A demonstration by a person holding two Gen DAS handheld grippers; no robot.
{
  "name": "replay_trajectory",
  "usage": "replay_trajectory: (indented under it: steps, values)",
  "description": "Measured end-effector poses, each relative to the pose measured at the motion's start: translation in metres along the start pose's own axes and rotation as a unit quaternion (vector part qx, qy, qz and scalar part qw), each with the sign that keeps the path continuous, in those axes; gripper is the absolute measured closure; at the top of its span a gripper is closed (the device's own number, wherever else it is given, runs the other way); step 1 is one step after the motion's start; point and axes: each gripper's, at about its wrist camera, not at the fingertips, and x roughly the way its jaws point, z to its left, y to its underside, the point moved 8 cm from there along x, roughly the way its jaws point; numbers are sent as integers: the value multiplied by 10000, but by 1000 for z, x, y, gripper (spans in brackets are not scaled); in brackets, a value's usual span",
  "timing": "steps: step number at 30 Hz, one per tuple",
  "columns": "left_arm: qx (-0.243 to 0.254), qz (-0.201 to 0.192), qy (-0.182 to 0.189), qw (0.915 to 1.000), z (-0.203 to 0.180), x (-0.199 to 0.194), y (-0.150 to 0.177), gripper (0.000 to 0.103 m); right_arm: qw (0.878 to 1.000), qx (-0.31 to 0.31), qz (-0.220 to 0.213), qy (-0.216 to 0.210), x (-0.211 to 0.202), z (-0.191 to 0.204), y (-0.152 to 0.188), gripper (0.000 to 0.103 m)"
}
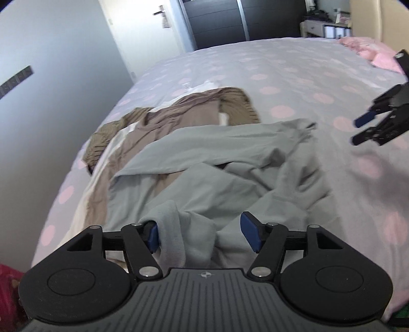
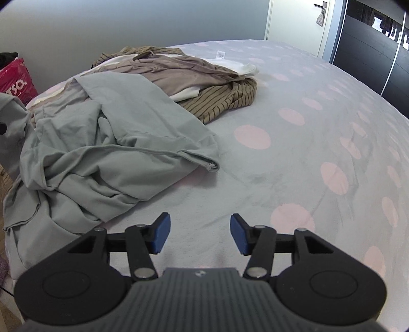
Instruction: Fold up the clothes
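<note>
A crumpled grey-green garment [image 1: 204,163] lies on the bed, and it also shows in the right wrist view [image 2: 107,143]. My left gripper [image 1: 202,236] is open, with a raised fold of that garment between its jaws, close to the left pad. My right gripper [image 2: 199,235] is open and empty above bare bedspread, to the right of the garment; it also shows in the left wrist view [image 1: 361,129]. Behind the grey garment lies a pile with a brown top [image 2: 179,74], a white item [image 2: 245,67] and a striped olive garment [image 2: 225,99].
The bed has a grey cover with pink dots [image 2: 306,153]. Pink pillows [image 1: 370,51] lie at its far end. A red bag [image 2: 15,79] stands beside the bed by the wall. A door [image 1: 143,30] and dark wardrobe [image 1: 230,18] are beyond.
</note>
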Motion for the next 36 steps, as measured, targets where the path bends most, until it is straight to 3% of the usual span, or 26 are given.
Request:
replay_trajectory:
  steps: [1,4,7,10,17,21,26,31,36]
  values:
    - [-157,105,-146,9997,9,5,2,42,10000,14,17,-29,3,0,0,48]
    - [-565,411,-136,9975,38,19,10,41,10000,63,29,-71,7,0,-1,47]
    - [-700,643,-220,9952,59,21,16,41,9999,105,26,-111,10,0,-1,41]
    - [-686,1139,-33,9911,69,20,28,41,9999,116,32,-115,11,1,-2,40]
    - [-1013,1059,-427,9883,88,-11,38,40,10000,68,59,-28,13,1,-2,40]
    - [-644,580,-35,9962,54,-33,24,42,10000,43,48,26,12,3,-3,40]
    - [10,359,601,9975,-12,-34,16,45,9999,-89,-7,50,9,7,-5,41]
    - [1179,280,794,9894,-81,-13,26,45,9995,-207,-155,-191,1,12,-7,41]
    - [1826,112,729,9804,-117,6,40,47,9986,-207,-160,-467,-4,15,-6,43]
